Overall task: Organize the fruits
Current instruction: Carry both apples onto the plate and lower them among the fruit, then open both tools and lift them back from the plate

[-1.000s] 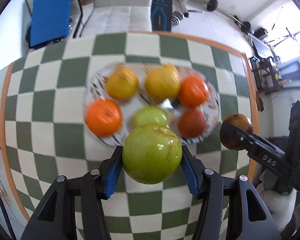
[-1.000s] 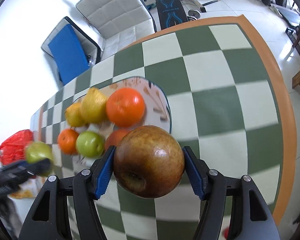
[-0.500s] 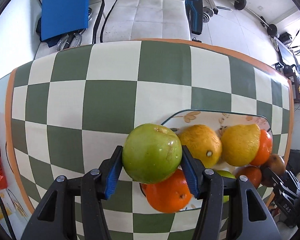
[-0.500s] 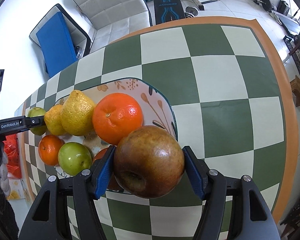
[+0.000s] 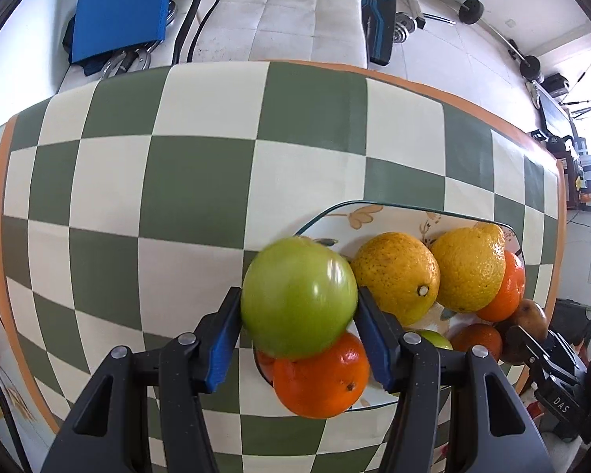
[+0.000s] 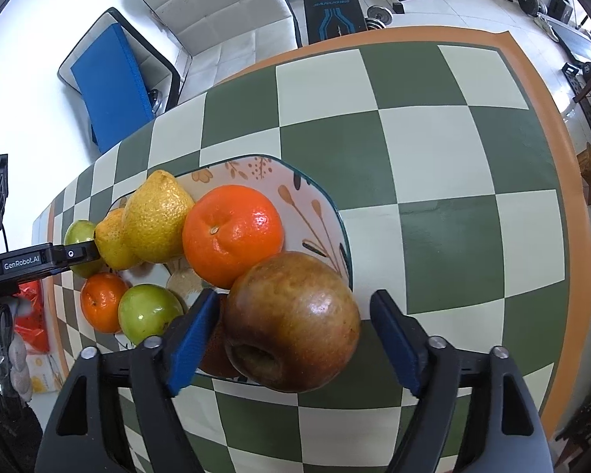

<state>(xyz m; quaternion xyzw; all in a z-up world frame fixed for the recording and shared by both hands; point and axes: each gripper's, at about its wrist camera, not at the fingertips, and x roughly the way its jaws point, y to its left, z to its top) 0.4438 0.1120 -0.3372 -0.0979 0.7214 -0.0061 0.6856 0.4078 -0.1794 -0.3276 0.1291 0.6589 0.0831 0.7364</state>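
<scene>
A floral plate [image 6: 256,171] with a dark rim holds two yellow citrus fruits [image 6: 157,216], oranges [image 6: 232,232] and a green apple [image 6: 147,313]. My right gripper [image 6: 293,293] is open. The brown apple [image 6: 291,321] sits between its blue pads [image 6: 394,339] at the plate's near right rim, with a gap on each side. My left gripper [image 5: 297,287] is shut on a second green apple [image 5: 297,297], slightly blurred, over the plate's [image 5: 335,208] left end above an orange [image 5: 321,378]. The left gripper's arm also shows at the left edge of the right wrist view.
The green and cream checked table [image 5: 201,181] has an orange border and stretches left of and beyond the plate. Past its far edge stand a white cushioned seat [image 5: 291,19], a blue pad [image 5: 122,4] and a weight bench [image 6: 331,4].
My right gripper's fingers have spread apart and let go of the brown apple at the plate's rim. My left gripper has carried the green apple to the plate's left end.
</scene>
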